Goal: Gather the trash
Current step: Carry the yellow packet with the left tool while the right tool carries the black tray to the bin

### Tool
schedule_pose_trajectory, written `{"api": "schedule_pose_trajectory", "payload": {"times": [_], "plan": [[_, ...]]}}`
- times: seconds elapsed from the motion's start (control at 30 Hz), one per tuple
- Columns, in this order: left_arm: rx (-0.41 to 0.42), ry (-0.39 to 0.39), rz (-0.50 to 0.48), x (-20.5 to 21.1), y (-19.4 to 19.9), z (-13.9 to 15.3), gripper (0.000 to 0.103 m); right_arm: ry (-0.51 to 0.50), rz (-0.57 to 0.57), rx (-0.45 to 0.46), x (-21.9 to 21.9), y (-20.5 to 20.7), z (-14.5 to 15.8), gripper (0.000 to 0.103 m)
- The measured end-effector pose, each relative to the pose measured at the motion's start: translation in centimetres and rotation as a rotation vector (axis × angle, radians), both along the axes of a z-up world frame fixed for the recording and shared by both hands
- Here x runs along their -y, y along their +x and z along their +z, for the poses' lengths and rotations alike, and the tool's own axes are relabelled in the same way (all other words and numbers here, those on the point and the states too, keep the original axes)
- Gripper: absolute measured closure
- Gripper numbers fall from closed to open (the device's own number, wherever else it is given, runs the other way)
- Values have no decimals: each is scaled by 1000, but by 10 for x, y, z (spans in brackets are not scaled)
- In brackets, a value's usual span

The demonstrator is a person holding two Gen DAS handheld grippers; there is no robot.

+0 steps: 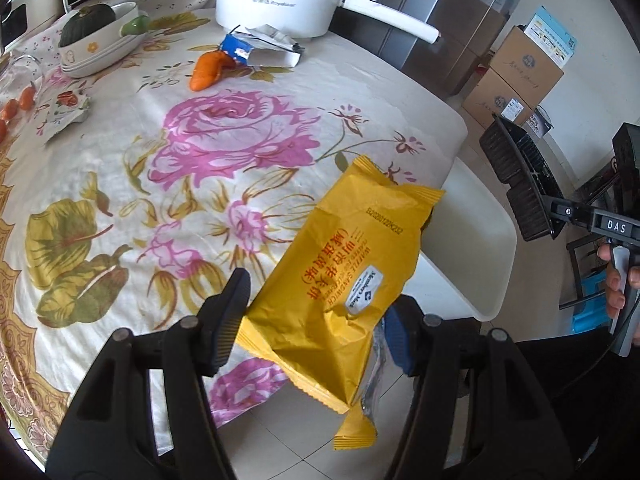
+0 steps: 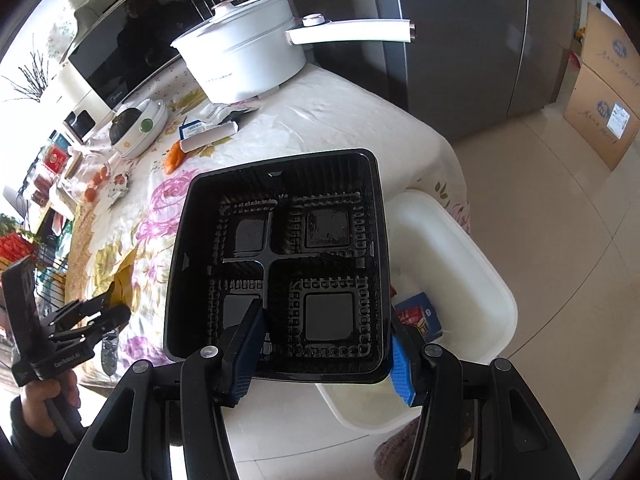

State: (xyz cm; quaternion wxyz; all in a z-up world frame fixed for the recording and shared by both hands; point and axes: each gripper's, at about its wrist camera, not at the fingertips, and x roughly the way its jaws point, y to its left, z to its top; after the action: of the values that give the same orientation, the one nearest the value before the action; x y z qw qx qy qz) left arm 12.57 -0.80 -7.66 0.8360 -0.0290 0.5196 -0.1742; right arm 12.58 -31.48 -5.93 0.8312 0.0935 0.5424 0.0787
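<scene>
Left gripper clamped a yellow wrapper over the table edge, with the white bin at 3 o'clock. Right gripper pinched the near wall of a black 4-cell tray above the bin, which held a blue packet.

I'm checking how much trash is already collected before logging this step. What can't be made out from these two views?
- White bin contents: in the right wrist view the black tray covers most of its inside; only a blue packet shows.
- Same bin in the left wrist view: the yellow wrapper hides its inside.
- Bowl contents: the rim hides part of the dark squash.
- Far-left table items, right wrist view: too small.
</scene>
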Motion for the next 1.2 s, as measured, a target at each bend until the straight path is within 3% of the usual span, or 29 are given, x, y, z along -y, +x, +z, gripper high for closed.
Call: {"api": "schedule_pose_trajectory", "payload": {"times": [0.33,0.7,1.0,1.2], "plan": [[0,-27,-105,58,2,-3,40,-44,-102,-50,63,-16,-25,47],[3,-71,-264,157,16,-18,39,-39,-172,-64,108,-31,-34,47],[29,-88,-282,185,38,-33,39,-50,-198,-69,130,-37,-36,46],[35,-62,-271,183,42,-27,17,-51,-237,-103,135,-34,-42,46]]}}
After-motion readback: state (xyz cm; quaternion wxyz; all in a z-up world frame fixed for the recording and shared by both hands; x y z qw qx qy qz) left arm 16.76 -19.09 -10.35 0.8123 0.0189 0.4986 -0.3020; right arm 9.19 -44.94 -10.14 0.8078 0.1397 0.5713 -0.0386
